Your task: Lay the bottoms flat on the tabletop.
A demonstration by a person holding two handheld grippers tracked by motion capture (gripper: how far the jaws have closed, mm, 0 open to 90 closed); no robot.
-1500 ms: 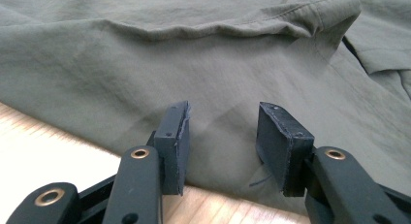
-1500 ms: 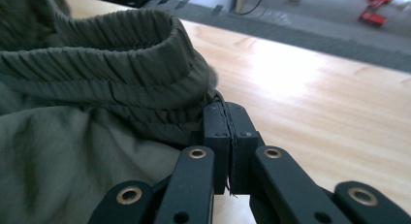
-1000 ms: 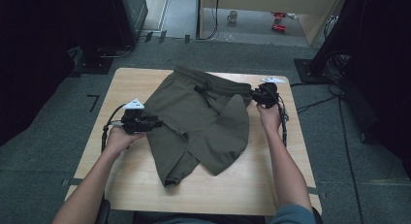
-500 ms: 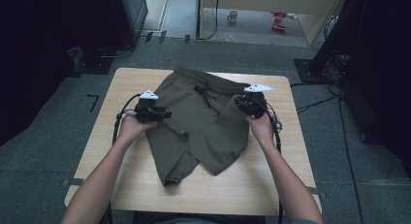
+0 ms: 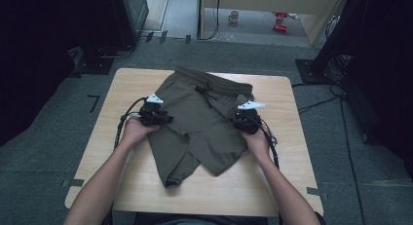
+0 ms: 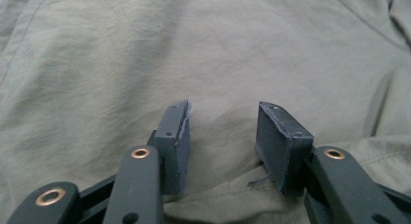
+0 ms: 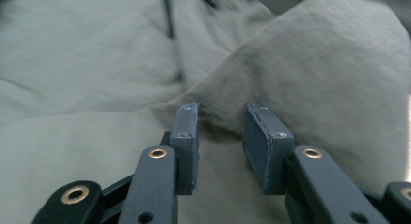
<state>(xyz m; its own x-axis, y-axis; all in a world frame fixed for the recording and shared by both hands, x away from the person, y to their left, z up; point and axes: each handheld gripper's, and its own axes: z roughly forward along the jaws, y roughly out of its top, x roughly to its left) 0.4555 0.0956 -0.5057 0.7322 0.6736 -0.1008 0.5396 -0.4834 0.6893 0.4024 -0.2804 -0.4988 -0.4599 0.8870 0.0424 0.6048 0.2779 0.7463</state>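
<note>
Olive green shorts (image 5: pixel 204 122) lie crumpled on the wooden table (image 5: pixel 272 186), waistband and drawstring at the far side, one leg folded across the other. My left gripper (image 5: pixel 168 120) rests at the shorts' left edge; in the left gripper view its jaws (image 6: pixel 223 136) stand apart over flat cloth (image 6: pixel 203 49), nothing pinched. My right gripper (image 5: pixel 238 120) sits on the shorts' right side. Its jaws (image 7: pixel 220 136) have just been opening and stand apart, with a raised fold of cloth (image 7: pixel 310 73) just past the tips and no cloth pressed between the pads.
Bare wood shows left, right and in front of the shorts. Black cables (image 5: pixel 270 142) trail from both grippers over the table. Beyond the far edge are dark equipment (image 5: pixel 112 20), a mug (image 5: pixel 234 15) and red items (image 5: pixel 280 20) on the floor.
Both hands moved inward onto the shorts. The right gripper came from the table's far right toward the middle and nearer, and its jaws parted. The left shifted right a little.
</note>
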